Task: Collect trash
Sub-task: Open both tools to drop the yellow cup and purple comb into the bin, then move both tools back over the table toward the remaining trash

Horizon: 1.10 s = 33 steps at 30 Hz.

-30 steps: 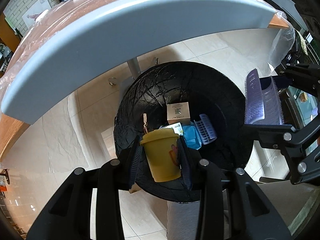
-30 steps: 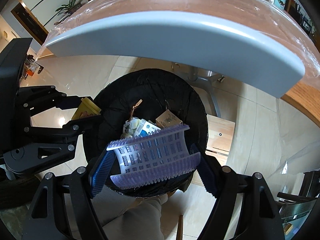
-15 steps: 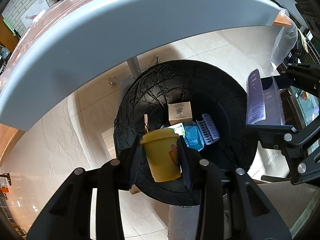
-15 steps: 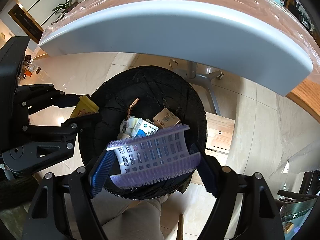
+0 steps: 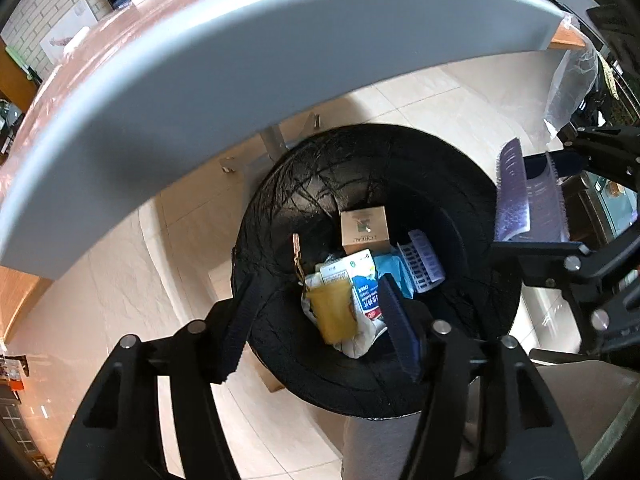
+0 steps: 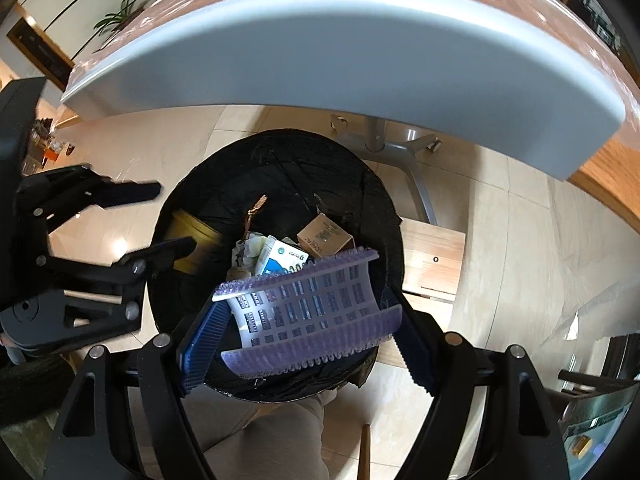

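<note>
1. Jaws of the left gripper (image 5: 320,316) are opening over the black-lined trash bin (image 5: 496,312). The yellow cup (image 5: 334,310) is lying blurred between the pads and touching neither, so it looks to be dropping onto the pile at about 6 o'clock inside the bin.
2. Pads of the right gripper (image 6: 304,336) are pressing on the two ends of a purple perforated plastic tray (image 6: 308,312), which is bowing between them above the bin's near rim at 6 o'clock.
3. That bow suggests the tray is light and springy — thin plastic that is flexing, not cracking. The end-on hold is working, though it may flick sideways once let go.
4. The cup reads as a light, stiff, smooth-walled thing, best taken across its body.
5. Litter already in the bin — a tan L'Oreal carton (image 5: 364,230) near centre, a blue-and-white box (image 5: 362,284) below it, and a second purple tray (image 5: 424,262) at 3 o'clock.
</note>
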Each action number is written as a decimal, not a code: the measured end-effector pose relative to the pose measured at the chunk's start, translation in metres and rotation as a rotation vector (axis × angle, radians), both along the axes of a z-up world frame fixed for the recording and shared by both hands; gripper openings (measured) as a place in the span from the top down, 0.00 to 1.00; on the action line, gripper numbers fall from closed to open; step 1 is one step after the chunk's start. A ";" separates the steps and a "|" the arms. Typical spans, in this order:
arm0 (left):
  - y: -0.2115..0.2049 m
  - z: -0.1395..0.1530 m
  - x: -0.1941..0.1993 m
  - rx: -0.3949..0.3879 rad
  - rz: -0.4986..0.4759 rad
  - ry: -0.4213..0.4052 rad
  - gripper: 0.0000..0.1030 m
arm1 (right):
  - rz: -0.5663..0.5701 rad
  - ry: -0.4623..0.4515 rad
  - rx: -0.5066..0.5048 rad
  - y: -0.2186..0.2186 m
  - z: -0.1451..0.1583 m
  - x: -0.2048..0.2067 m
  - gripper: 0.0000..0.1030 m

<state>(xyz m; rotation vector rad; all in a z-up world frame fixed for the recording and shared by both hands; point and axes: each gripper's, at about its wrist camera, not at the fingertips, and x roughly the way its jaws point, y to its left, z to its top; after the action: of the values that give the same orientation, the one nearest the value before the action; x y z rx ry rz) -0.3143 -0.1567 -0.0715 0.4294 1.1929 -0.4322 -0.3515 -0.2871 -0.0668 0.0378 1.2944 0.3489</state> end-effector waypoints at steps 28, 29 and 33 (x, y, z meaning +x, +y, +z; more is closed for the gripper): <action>0.043 0.192 0.052 -0.397 0.059 -0.426 0.02 | 0.018 -0.510 0.056 0.000 0.166 0.028 0.04; 0.045 0.194 0.061 -0.401 0.073 -0.426 0.02 | 0.028 -0.531 0.030 0.004 0.168 0.035 0.04; 0.048 0.192 0.097 -0.397 0.097 -0.374 0.02 | 0.034 -0.598 -0.109 0.015 0.166 0.056 0.04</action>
<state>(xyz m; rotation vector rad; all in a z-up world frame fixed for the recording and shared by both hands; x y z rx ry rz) -0.2172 -0.1088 0.1200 0.1000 0.7382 -0.4679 -0.2959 -0.2718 0.0990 -0.1707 0.7193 0.2879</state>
